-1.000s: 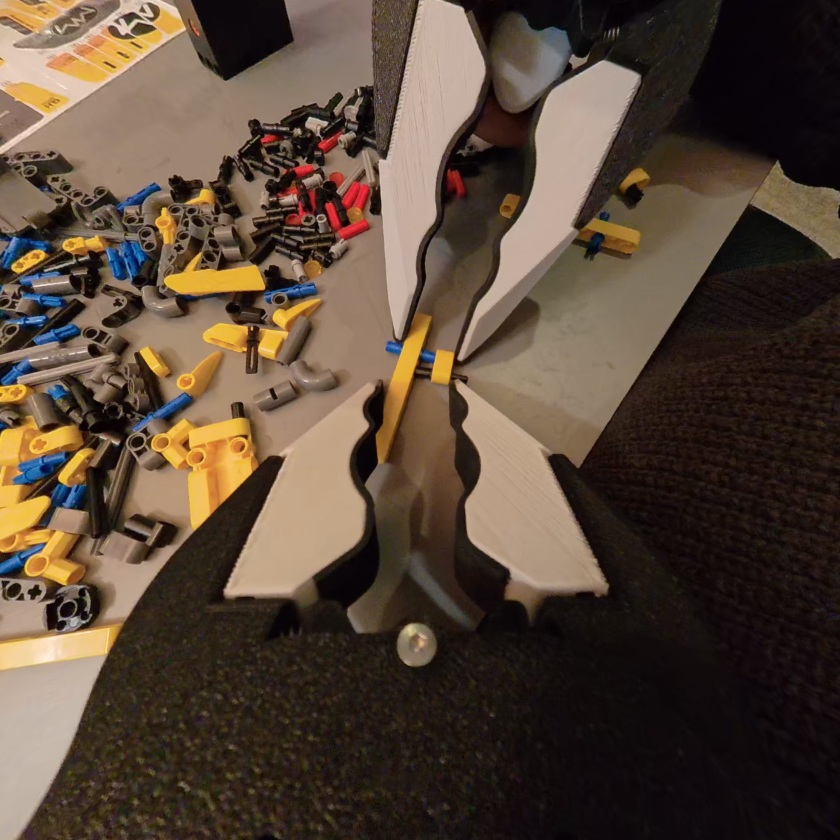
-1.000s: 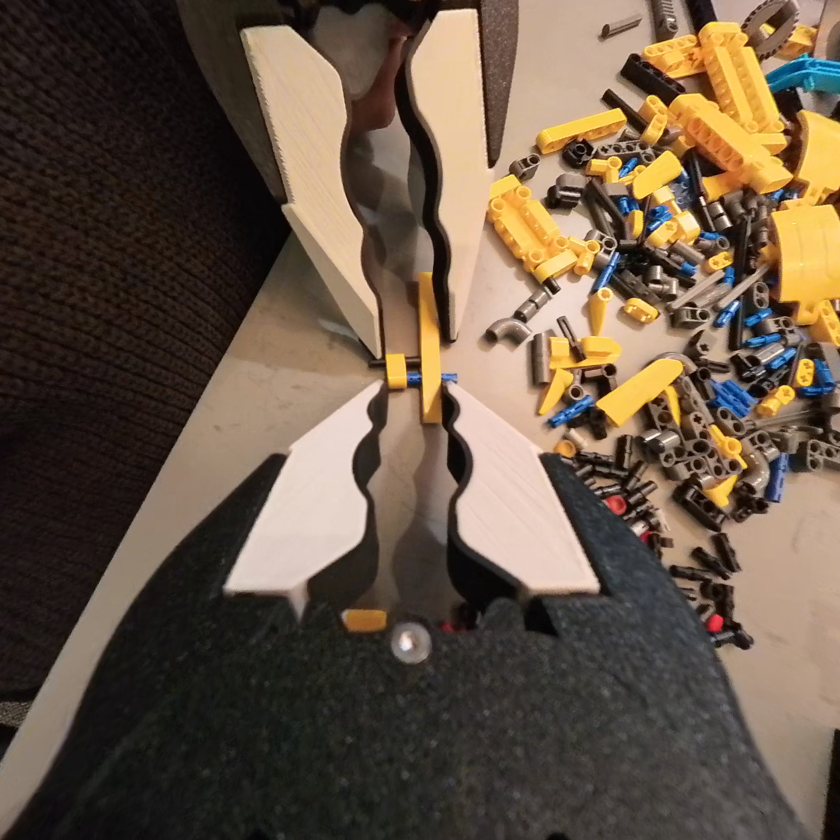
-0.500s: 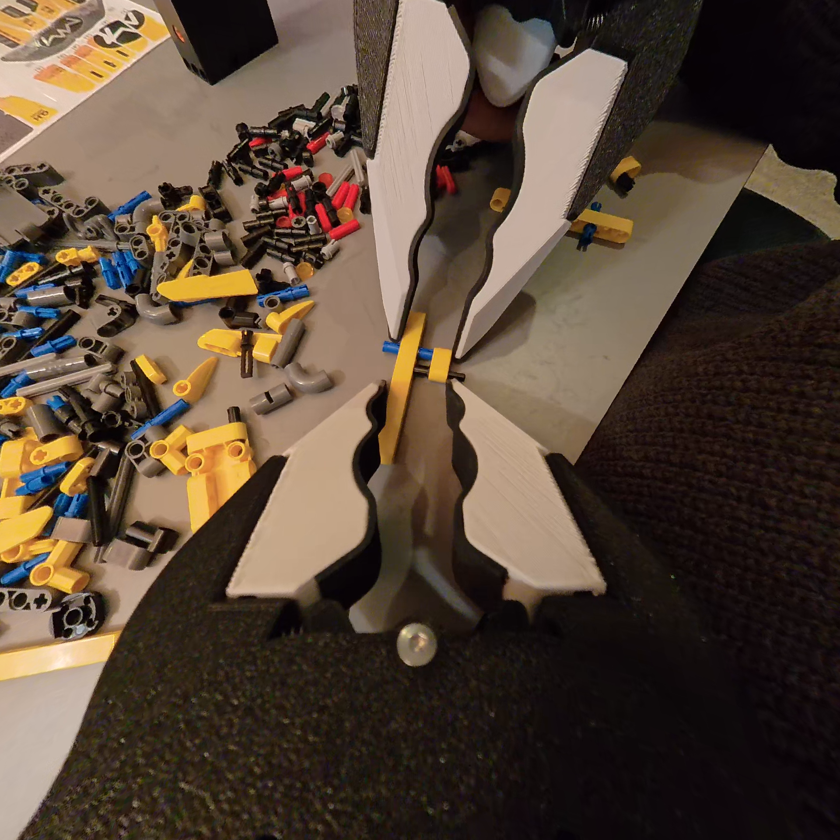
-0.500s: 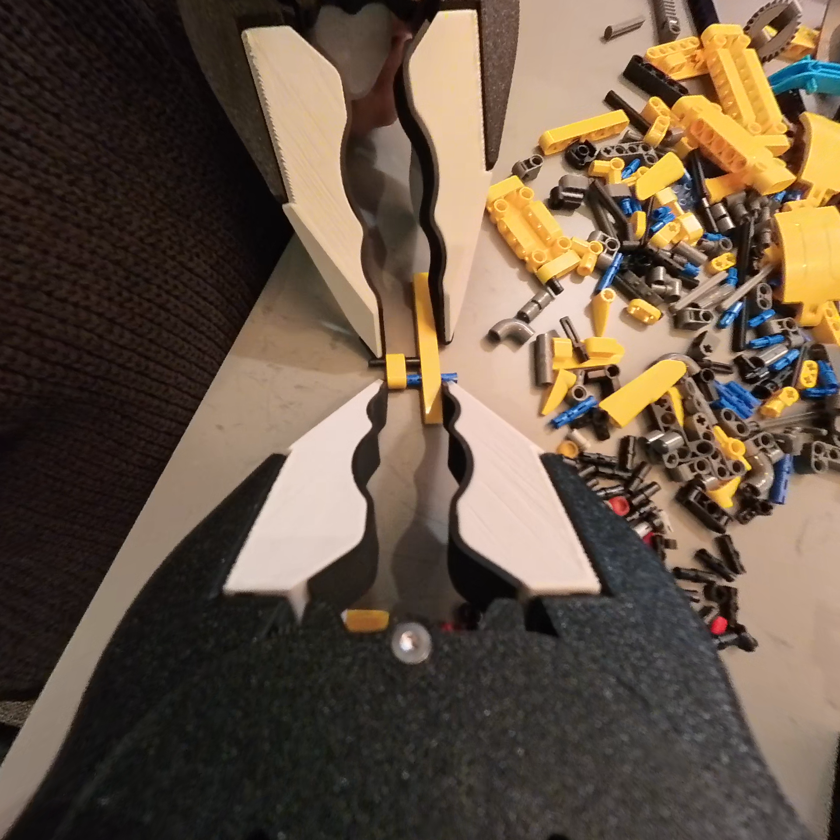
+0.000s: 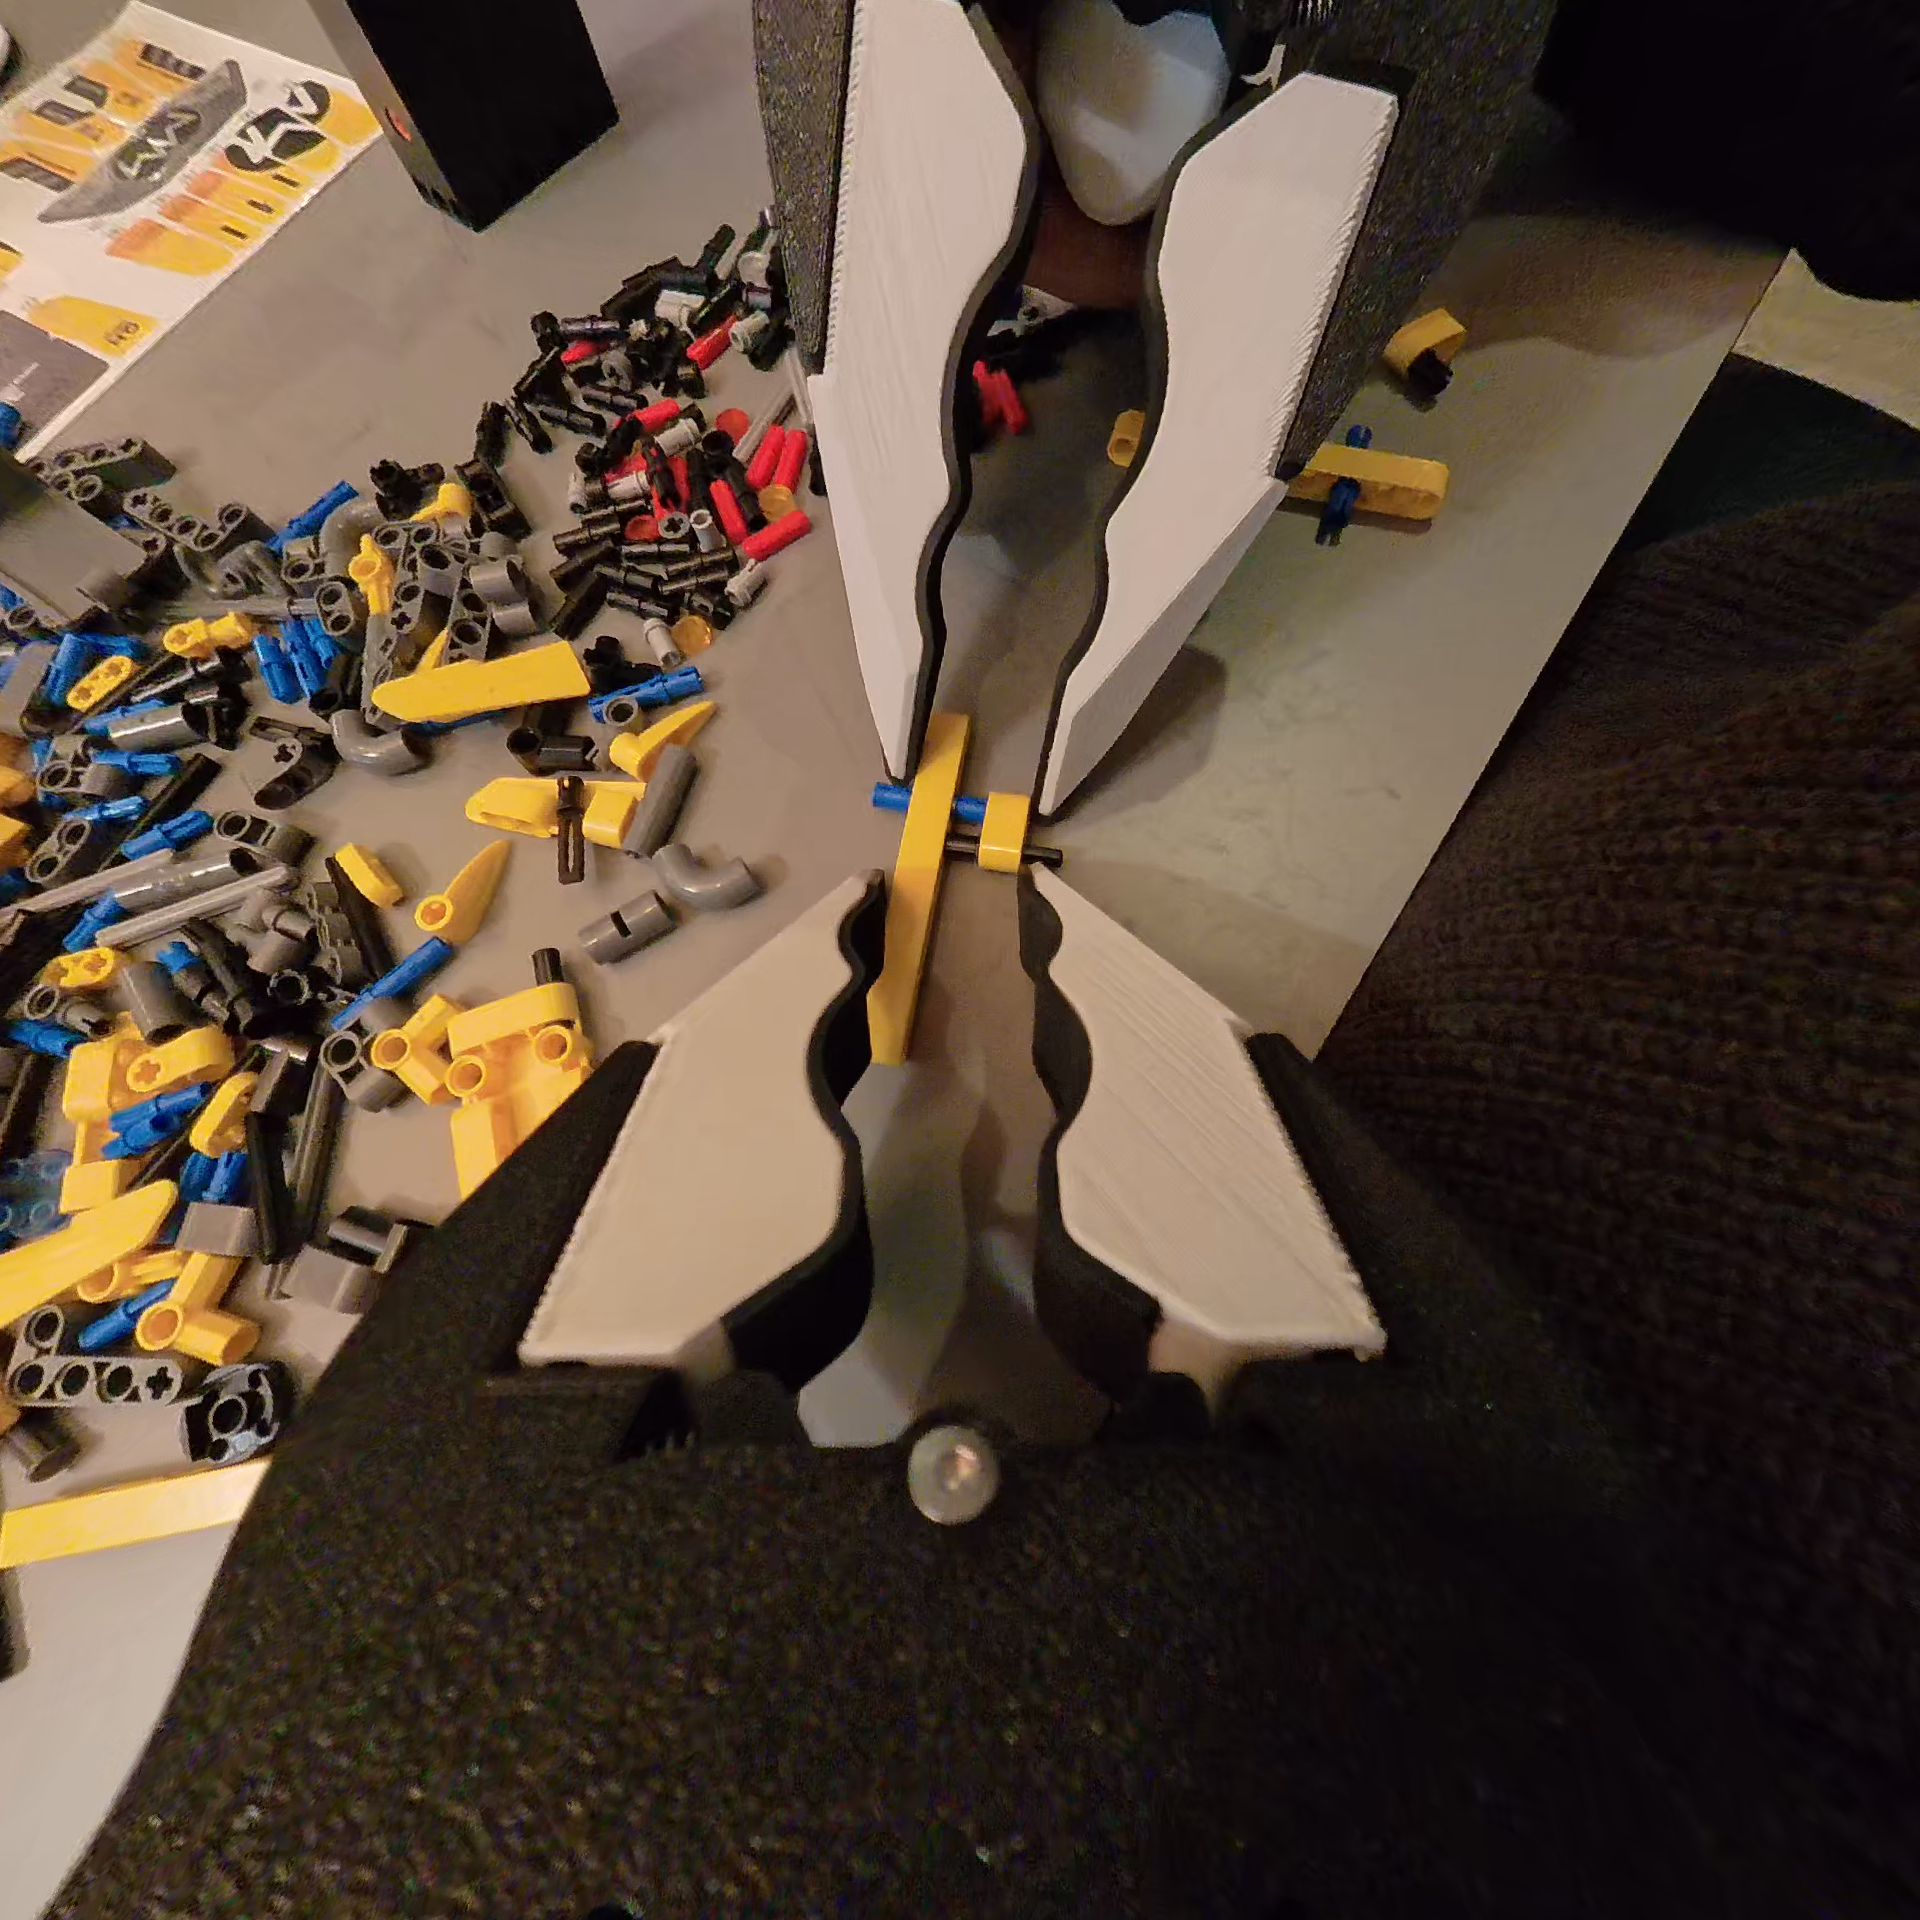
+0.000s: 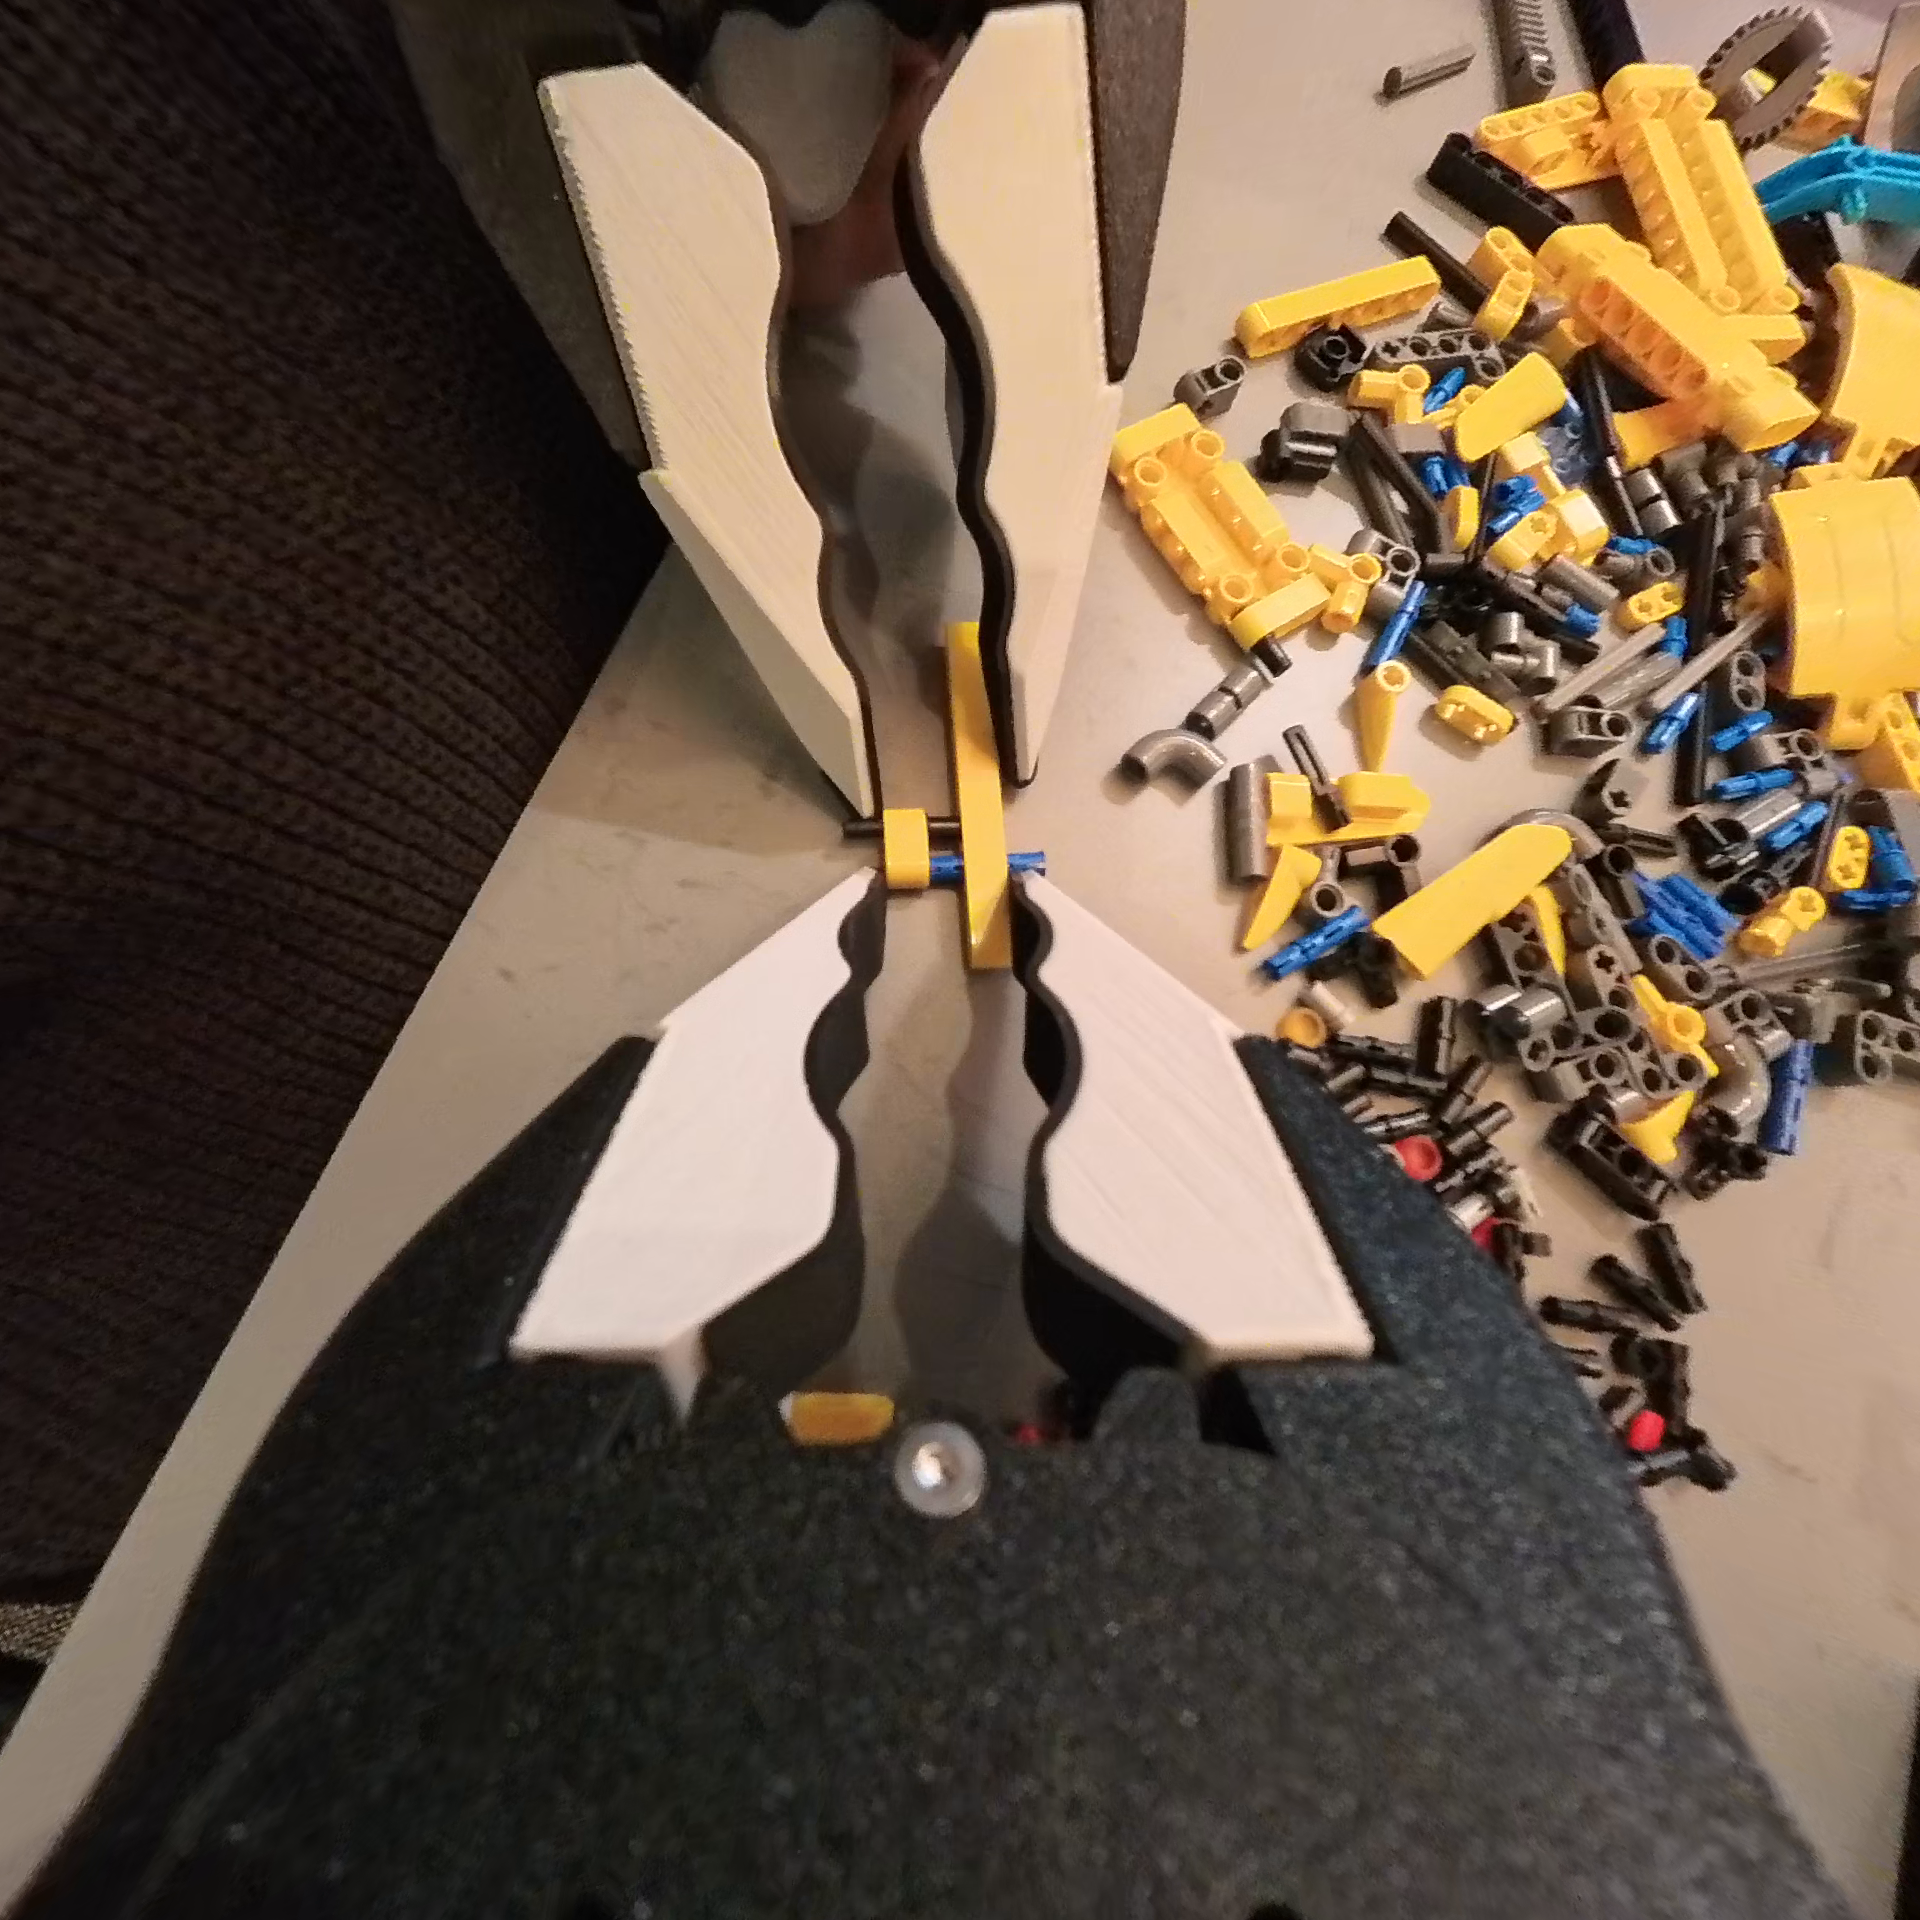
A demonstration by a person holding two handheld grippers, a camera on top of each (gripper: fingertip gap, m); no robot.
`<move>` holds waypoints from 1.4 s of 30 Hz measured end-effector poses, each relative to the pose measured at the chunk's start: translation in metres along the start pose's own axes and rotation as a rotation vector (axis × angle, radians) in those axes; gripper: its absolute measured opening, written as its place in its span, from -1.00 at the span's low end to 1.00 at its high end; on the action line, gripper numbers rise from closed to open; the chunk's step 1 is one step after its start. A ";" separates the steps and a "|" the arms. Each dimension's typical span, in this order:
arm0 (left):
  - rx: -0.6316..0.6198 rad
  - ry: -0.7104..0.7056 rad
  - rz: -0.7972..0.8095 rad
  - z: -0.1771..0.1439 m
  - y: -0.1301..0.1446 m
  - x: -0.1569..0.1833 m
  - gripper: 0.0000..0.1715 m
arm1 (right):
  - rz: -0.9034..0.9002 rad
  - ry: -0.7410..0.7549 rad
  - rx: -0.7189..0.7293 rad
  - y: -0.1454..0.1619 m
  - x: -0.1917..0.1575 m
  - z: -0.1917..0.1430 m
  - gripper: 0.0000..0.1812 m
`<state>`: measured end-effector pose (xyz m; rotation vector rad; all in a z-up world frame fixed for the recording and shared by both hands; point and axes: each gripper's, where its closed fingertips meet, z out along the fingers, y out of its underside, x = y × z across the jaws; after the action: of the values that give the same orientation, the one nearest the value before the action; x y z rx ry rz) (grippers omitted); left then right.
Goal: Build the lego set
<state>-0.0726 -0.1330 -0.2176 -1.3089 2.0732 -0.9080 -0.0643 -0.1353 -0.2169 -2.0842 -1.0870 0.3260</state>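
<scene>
A small assembly hangs between both grippers above the grey table's near edge (image 5: 1351,997). It is a long yellow beam (image 5: 920,894) crossed by a blue pin (image 5: 894,798) and a black pin (image 5: 1044,857), which carry a small yellow connector (image 5: 1006,831). My left gripper (image 5: 948,883) is narrowly closed on it, one finger along the beam and the other by the black pin's end. My right gripper (image 6: 948,881) faces it tip to tip, closed on the same assembly. One of its fingers is at the connector (image 6: 909,850) and the other at the beam (image 6: 982,790).
A pile of loose yellow, blue, grey, black and red parts (image 5: 312,831) covers the table; it also shows in the right wrist view (image 6: 1558,727). A printed sheet (image 5: 156,208) and a black box (image 5: 488,94) lie behind. A spare yellow beam (image 5: 1371,483) lies apart. A dark knit garment (image 5: 1662,1039) borders the edge. The tips of both grippers are at nearly the same place.
Both grippers keep the same narrow grip on the assembly. The pair has drifted slightly over the table; nothing was let go or taken.
</scene>
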 end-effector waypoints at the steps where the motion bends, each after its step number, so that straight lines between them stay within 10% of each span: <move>1: 0.000 -0.001 0.004 0.000 0.000 0.000 -0.71 | 0.000 -0.001 0.000 0.000 0.000 0.000 -0.74; 42: -0.006 -0.008 0.266 -0.003 -0.002 0.006 -0.77 | 0.014 -0.002 -0.046 -0.001 -0.005 0.002 -0.75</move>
<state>-0.0758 -0.1382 -0.2148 -1.0058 2.1797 -0.7778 -0.0693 -0.1380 -0.2177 -2.1333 -1.0906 0.3128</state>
